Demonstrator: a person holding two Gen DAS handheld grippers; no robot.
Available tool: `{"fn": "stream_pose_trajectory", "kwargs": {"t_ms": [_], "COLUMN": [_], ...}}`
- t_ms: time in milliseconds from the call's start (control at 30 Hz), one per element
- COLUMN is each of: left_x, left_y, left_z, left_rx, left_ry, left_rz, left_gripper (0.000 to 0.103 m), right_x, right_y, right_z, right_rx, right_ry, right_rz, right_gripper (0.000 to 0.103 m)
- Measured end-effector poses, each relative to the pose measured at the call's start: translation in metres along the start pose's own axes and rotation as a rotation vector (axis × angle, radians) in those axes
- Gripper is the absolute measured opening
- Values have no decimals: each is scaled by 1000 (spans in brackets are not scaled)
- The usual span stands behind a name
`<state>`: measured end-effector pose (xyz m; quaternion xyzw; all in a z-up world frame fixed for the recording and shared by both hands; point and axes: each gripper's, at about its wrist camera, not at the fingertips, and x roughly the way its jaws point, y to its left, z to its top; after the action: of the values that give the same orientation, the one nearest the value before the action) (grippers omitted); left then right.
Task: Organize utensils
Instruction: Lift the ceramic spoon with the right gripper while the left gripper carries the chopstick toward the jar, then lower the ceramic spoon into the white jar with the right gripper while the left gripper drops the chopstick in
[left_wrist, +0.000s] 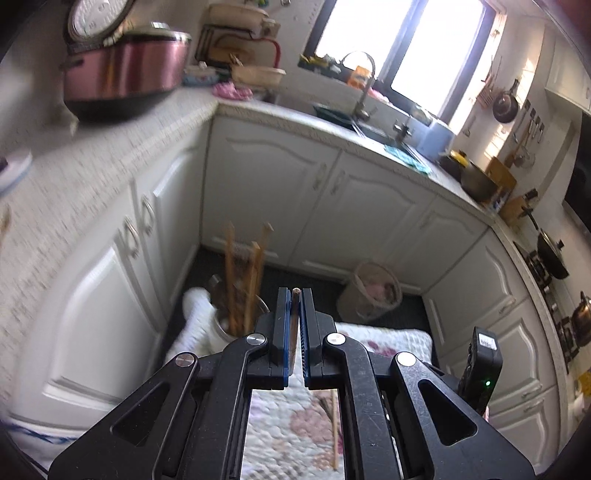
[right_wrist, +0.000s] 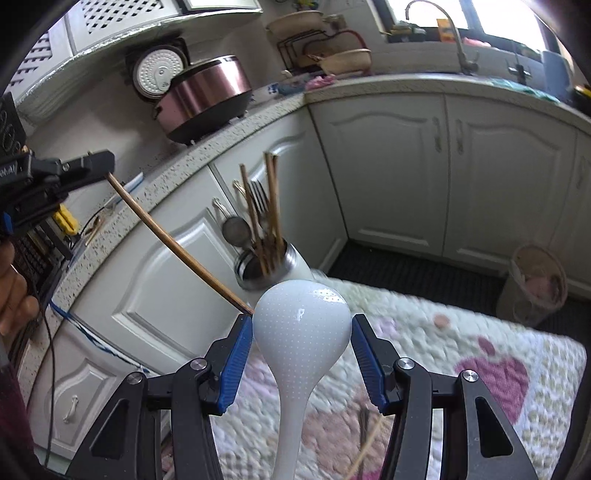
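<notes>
My left gripper (left_wrist: 294, 295) is shut on a brown chopstick (left_wrist: 293, 325); in the right wrist view the left gripper (right_wrist: 99, 162) holds that chopstick (right_wrist: 173, 247) slanting down toward the spoon. My right gripper (right_wrist: 302, 328) is shut on a white rice spoon (right_wrist: 301, 332), bowl end forward. A steel utensil holder (right_wrist: 266, 267) stands just beyond it, with chopsticks (right_wrist: 271, 206), a fork and a small strainer in it. The holder (left_wrist: 225, 328) also shows in the left wrist view, with chopsticks (left_wrist: 240, 273) sticking up.
A quilted floral cloth (right_wrist: 480, 369) lies under the grippers, with more chopsticks (left_wrist: 334, 428) on it. White cabinets (left_wrist: 266, 184) and a speckled counter (left_wrist: 66, 192) with a pink rice cooker (right_wrist: 207, 96) stand left. A bin (right_wrist: 535, 284) is on the floor.
</notes>
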<state>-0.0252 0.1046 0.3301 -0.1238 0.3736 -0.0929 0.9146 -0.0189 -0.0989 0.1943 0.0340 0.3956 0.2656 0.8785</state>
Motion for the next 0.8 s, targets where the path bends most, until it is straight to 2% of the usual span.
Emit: {"fn": "stream_pose_trajectory", "kwargs": {"t_ms": [167,333,467,633,800], "left_x": [-18,-8,16,54,77], "left_y": [17,35,47,61,68], "left_z": [35,52,49,30,17], "left_rx": [7,3,-9,-34,-56], "left_ry": [-51,-72,-52,30,72], "left_rz": [51,117,155,168,170], "left_gripper": [3,3,3,3,3], "right_x": [12,31,52,76,89], "right_y": [18,31,39,50,48], "right_z": [29,55,67,74,74], "right_rx": [-29,-42,-53,-92,-115], "right_ry": [-35,-78,-88,-60,-33], "right_rz": [15,10,12,20,6], "right_gripper": [53,53,53,53,53]}}
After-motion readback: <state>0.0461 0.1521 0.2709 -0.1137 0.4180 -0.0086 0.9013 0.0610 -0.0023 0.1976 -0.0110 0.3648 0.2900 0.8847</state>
